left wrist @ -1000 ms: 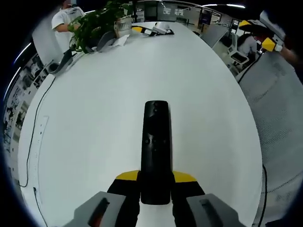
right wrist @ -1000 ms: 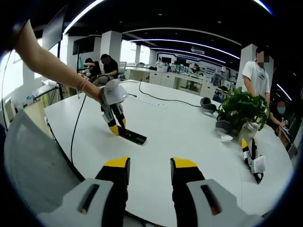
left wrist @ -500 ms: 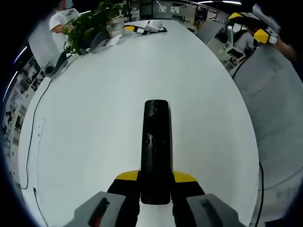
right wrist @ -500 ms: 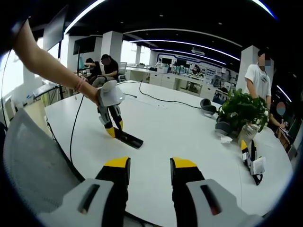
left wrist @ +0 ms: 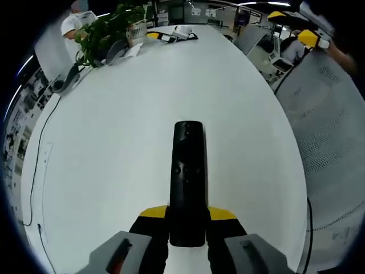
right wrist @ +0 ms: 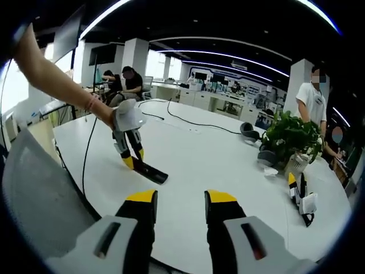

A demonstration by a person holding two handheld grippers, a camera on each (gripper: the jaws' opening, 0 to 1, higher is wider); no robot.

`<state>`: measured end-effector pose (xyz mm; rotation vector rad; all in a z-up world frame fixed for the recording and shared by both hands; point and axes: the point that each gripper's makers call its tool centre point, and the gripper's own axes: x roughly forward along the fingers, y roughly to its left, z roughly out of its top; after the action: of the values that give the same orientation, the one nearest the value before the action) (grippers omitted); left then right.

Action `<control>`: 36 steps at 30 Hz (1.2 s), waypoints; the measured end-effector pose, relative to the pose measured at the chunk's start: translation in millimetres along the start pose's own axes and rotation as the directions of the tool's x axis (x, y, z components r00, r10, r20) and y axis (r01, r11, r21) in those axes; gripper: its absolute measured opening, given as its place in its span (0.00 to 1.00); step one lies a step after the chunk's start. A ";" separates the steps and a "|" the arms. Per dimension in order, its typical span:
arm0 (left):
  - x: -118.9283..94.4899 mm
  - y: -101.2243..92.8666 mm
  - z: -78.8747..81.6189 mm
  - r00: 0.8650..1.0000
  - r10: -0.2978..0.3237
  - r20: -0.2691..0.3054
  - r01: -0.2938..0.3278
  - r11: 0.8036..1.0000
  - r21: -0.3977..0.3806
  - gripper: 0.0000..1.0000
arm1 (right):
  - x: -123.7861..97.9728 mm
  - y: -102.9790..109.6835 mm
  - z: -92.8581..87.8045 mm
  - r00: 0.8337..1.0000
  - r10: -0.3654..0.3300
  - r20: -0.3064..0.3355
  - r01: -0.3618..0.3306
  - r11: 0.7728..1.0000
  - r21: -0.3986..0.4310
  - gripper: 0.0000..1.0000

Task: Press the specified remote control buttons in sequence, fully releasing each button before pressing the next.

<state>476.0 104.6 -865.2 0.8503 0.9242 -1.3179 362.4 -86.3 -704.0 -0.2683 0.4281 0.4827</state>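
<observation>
I am clamping the remote (left wrist: pixel 187 182) at lower centre with the left gripper (left wrist: pixel 187 214); the right gripper (right wrist: pixel 179 202), jaws parted and empty, should be descending squarely onto one button.

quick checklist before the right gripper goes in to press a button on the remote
1. Remote held by left gripper at its near end: ok.
2. Remote's button face toward the left gripper view: ok.
3. Right gripper empty, jaws apart: ok.
4. Right gripper over the buttons: not ok, it is well short of the remote, above the table.
5. Remote visible in right gripper view: ok.
6. Which button is first: cannot tell.
</observation>
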 end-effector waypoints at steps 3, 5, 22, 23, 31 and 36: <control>-0.1 -3.7 0.5 1.000 -0.002 -0.001 0.002 1.000 0.002 0.24 | 0.0 0.4 -0.3 1.000 -0.001 -0.003 0.001 1.000 -0.007 0.33; -0.1 -3.8 0.0 1.000 -0.002 -0.002 0.002 1.000 0.002 0.24 | 0.0 0.1 -0.4 1.000 -0.004 -0.004 0.004 1.000 -0.011 0.33; -2.5 -26.7 0.2 1.000 -0.005 -0.002 0.005 1.000 -0.001 0.24 | -0.3 2.5 -2.1 1.000 -0.003 -0.017 0.003 1.000 -0.031 0.33; -2.5 -27.4 0.2 1.000 -0.005 -0.002 0.005 1.000 -0.001 0.24 | -0.2 3.0 -2.4 1.000 -0.002 -0.020 0.001 0.999 -0.033 0.33; -2.4 -40.5 -1.3 1.000 -0.006 -0.016 0.006 1.000 0.019 0.24 | -0.4 3.9 -1.9 1.000 0.004 -0.016 -0.005 1.000 -0.025 0.33; -2.0 -48.1 -1.9 1.000 -0.007 -0.025 0.008 1.000 0.027 0.24 | -0.2 3.9 -1.8 1.000 0.005 -0.014 -0.006 1.000 -0.023 0.33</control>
<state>427.8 103.5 -863.8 0.8869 0.9318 -1.3312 359.7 -83.7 -706.0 -0.2928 0.4371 0.4917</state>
